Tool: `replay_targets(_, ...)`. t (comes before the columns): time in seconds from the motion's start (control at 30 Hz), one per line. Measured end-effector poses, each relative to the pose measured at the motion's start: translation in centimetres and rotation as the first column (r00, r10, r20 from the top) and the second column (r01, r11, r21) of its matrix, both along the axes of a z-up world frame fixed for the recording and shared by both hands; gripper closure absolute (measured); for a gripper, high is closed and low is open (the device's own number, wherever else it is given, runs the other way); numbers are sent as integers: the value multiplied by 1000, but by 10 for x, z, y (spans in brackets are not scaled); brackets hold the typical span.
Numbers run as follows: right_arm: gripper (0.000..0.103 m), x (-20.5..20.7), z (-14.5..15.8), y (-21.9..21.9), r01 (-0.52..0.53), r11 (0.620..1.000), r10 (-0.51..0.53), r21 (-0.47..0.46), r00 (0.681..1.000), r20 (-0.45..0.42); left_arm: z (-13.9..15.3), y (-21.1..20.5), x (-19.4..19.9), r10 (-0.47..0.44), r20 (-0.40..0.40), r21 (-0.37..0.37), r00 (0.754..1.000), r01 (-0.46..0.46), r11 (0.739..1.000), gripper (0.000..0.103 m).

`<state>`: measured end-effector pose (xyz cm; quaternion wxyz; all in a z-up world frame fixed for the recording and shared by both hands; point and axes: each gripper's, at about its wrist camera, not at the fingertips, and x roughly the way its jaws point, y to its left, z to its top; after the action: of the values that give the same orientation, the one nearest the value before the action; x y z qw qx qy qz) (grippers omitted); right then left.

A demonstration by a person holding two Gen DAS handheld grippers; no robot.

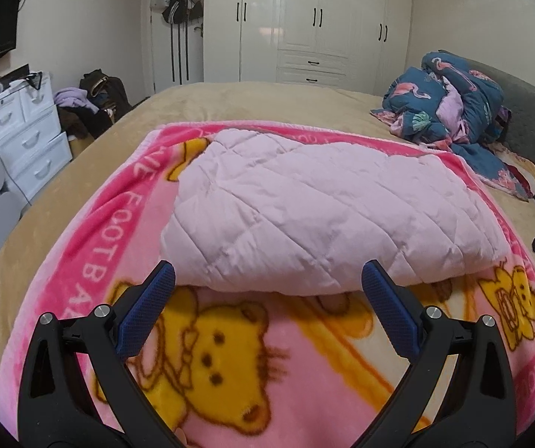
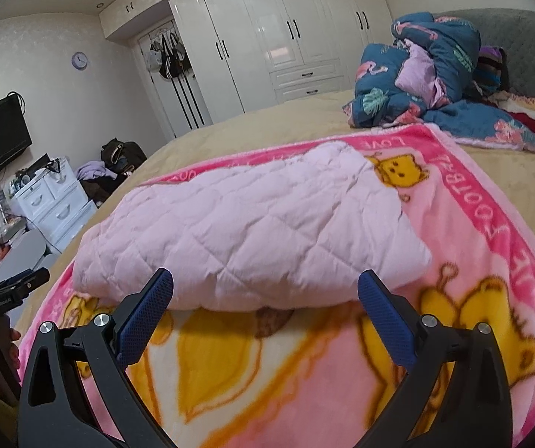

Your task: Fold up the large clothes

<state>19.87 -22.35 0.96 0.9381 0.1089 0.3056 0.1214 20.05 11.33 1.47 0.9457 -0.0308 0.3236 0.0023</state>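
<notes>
— A pale pink quilted garment [image 1: 316, 209], folded into a thick bundle, lies on a pink cartoon blanket [image 1: 230, 369] spread over the bed [image 1: 252, 100]. And the tools?

— The left gripper [image 1: 267, 287] and right gripper [image 2: 265, 287] both hover at the bundle's near edge, jaws spread wide, holding nothing.

— How would it handle?

— Probably soft, puffy and light; it looks limp enough to sag or unfold if lifted at one point. The likely hold is the near folded edge, one gripper toward the left corner, one toward the right, pinching every layer.
</notes>
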Motion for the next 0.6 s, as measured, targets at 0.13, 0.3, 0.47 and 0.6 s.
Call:
replay_targets(0.13, 4, -3, -10, 2, -3, 1000, 3, 2, 1000, -26, -5, -4, -3, -4, -15, 7, 1000, 4, 1000, 9)
replay_targets(0.3, 4, -4, -22, 4, -5, 1000, 5, -3, 998, -62, -13, -4, -3, -5, -42, -11, 999, 5, 1000, 9)
replay_targets(0.47, 4, -3, -37, 1, 14, 1000, -13, 11, 994, -106, -23, -8, 1, -10, -73, -14, 997, 9, 1000, 9)
replay_targets(0.6, 4, 1, -47, -4, 31, 999, -28, 26, 991, -133, -34, -5, 7, -7, -111, -44, 994, 3, 999, 9)
